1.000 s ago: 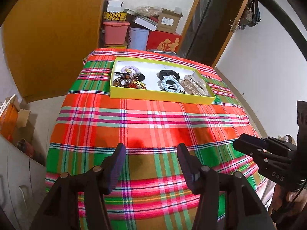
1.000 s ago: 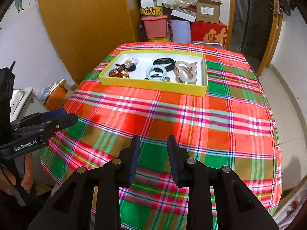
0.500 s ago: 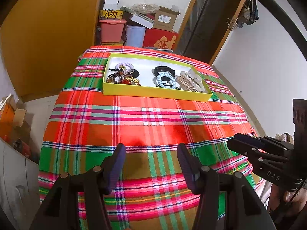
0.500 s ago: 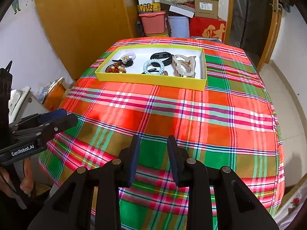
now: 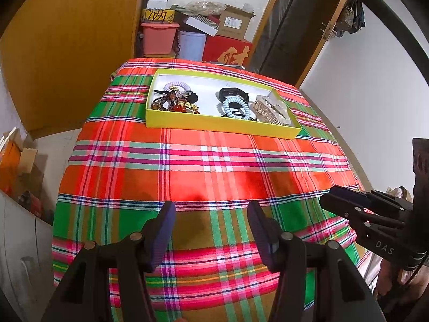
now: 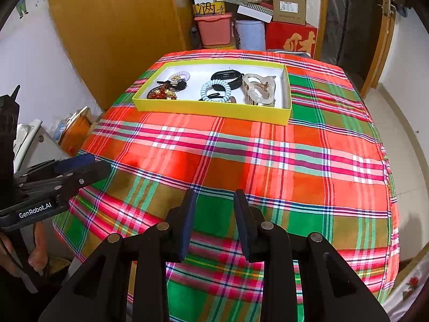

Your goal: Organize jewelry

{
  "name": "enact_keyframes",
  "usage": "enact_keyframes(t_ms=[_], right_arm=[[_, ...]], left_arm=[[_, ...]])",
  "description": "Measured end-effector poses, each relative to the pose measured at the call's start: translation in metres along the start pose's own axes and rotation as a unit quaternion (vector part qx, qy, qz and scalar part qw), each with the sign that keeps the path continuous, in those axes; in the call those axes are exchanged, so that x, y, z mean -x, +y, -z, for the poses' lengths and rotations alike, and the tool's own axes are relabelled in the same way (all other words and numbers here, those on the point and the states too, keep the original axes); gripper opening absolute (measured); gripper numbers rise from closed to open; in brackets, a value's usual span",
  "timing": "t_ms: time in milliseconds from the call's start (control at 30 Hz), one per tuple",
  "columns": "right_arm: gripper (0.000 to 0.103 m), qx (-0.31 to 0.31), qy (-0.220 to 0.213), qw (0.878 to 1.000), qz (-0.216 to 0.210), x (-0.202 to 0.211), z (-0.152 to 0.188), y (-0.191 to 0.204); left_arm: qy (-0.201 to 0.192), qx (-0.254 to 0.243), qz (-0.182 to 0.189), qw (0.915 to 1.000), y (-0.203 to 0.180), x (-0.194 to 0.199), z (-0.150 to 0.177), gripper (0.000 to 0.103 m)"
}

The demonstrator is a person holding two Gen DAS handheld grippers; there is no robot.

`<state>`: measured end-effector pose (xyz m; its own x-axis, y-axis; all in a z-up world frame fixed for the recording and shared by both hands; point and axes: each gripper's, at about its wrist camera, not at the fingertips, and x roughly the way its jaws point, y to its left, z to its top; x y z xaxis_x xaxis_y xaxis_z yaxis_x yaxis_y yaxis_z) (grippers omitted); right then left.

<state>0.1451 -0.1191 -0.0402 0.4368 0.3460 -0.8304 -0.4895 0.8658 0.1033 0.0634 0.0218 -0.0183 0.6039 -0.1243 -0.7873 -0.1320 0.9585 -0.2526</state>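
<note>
A yellow tray (image 5: 214,126) (image 6: 214,112) sits at the far end of a plaid-covered table. It holds a light blue coil hair tie (image 5: 232,107) (image 6: 215,90), a black band (image 5: 232,93) (image 6: 226,76), a clear hair claw (image 5: 270,108) (image 6: 258,90), a lilac coil tie (image 5: 175,85) (image 6: 181,75) and a heap of brown and red beaded pieces (image 5: 171,103) (image 6: 162,92). My left gripper (image 5: 211,212) is open and empty above the near table edge. My right gripper (image 6: 214,201) is open, narrower, and empty, also near the front edge.
The plaid cloth (image 5: 214,166) covers the whole table. Behind it stand a pink bin (image 5: 159,37), a blue bucket (image 5: 191,44), a red box (image 5: 228,51) and cardboard boxes. A wooden wardrobe (image 6: 115,26) is at the left, a door (image 6: 348,13) at the right.
Both grippers have drawn slightly back and the view has shifted; the tray looks a little farther off. Jaws and tray contents are unchanged.
</note>
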Motion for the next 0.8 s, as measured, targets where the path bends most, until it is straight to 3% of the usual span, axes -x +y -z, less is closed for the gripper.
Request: enact_keyframes(t_ms=[800], right_arm=[[0.03,-0.001,0.001,1.0,0.001,-0.0005,0.0013,0.0004]], left_arm=[[0.002,-0.015,-0.023,0.9996,-0.0042,-0.0022,0.0012,0.055]])
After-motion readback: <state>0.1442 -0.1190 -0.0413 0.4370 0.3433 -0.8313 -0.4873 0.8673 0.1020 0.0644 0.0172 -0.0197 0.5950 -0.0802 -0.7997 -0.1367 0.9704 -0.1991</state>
